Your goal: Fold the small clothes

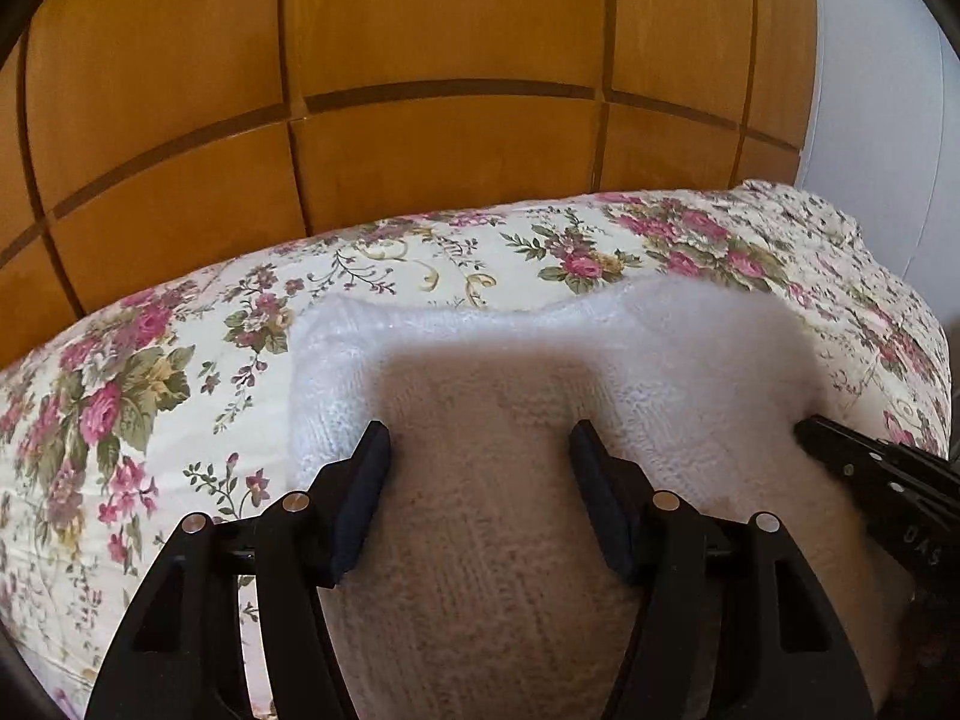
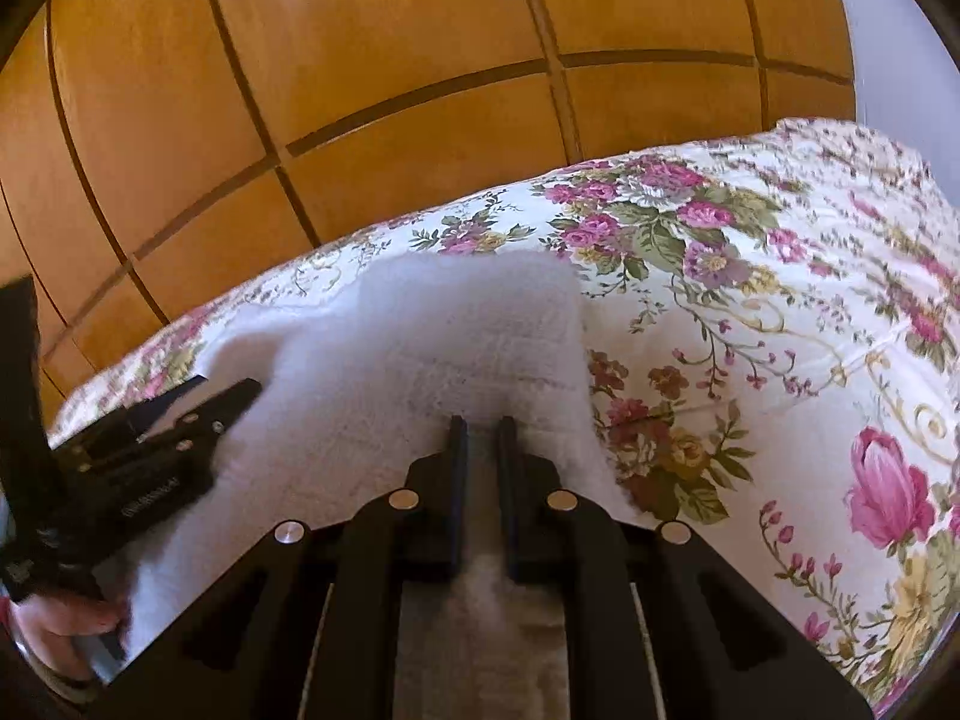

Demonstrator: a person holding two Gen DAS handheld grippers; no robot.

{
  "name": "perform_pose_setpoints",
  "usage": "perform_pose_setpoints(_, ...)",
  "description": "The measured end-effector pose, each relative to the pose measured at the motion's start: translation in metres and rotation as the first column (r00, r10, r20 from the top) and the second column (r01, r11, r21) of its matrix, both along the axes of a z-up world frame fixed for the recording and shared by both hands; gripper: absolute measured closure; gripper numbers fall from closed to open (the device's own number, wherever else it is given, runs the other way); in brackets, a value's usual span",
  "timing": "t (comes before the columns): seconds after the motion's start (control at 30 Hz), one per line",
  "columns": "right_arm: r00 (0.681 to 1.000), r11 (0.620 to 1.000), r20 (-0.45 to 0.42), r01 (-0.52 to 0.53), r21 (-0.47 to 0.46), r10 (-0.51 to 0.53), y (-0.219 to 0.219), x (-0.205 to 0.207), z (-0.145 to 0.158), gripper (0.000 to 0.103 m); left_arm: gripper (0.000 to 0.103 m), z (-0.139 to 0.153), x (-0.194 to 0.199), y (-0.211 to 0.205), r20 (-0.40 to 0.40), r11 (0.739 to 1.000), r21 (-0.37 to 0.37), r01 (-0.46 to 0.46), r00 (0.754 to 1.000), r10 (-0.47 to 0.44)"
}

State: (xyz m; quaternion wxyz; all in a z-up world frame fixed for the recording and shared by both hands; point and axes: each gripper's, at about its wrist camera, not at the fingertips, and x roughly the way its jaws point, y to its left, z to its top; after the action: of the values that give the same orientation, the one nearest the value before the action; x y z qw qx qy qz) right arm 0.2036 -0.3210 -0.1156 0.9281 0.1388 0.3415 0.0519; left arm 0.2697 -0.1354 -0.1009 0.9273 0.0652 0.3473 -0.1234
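A white knitted garment (image 1: pixel 540 372) lies on the floral bedspread (image 1: pixel 150 360). In the left wrist view my left gripper (image 1: pixel 477 441) is open, its fingers spread wide over the knit's near part. My right gripper shows at the right edge (image 1: pixel 870 474), low against the knit. In the right wrist view the right gripper (image 2: pixel 480 426) is shut on a fold of the white garment (image 2: pixel 450 330), fabric between its narrow fingers. The left gripper (image 2: pixel 180 420) sits at the left on the same garment.
A wooden wardrobe (image 1: pixel 420 60) with panelled doors stands close behind the bed. A pale wall (image 1: pixel 888 90) is at the right. The bedspread (image 2: pixel 780 330) stretches to the right of the garment. A hand (image 2: pixel 60 618) holds the left gripper.
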Motion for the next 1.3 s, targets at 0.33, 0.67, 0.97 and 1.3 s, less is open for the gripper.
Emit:
perform_pose_setpoints(0.33,1.000,0.998,0.013,0.004,-0.066,-0.003,0.008,-0.002,-0.001,0.094,0.033,0.008,-0.031,0.002,0.094,1.000,0.010,-0.024,0.995,0.023)
perform_pose_setpoints(0.67,1.000,0.997,0.011,0.014,-0.071,-0.013,0.010,-0.006,0.003,0.092,0.011,-0.004,-0.048,0.052,-0.111,0.935,-0.334,-0.123,0.990,0.091)
perform_pose_setpoints(0.97,0.999,0.996,0.046,0.016,-0.089,-0.012,0.014,-0.028,0.018,0.069,0.011,0.001,-0.076,0.059,-0.101,0.921,-0.375,-0.104,0.992,0.071)
perform_pose_setpoints(1.3,1.000,0.979,-0.020,0.000,-0.206,-0.005,0.008,-0.064,0.006,0.051,0.011,-0.028,-0.105,0.055,-0.167,0.949,-0.313,-0.040,0.986,-0.014)
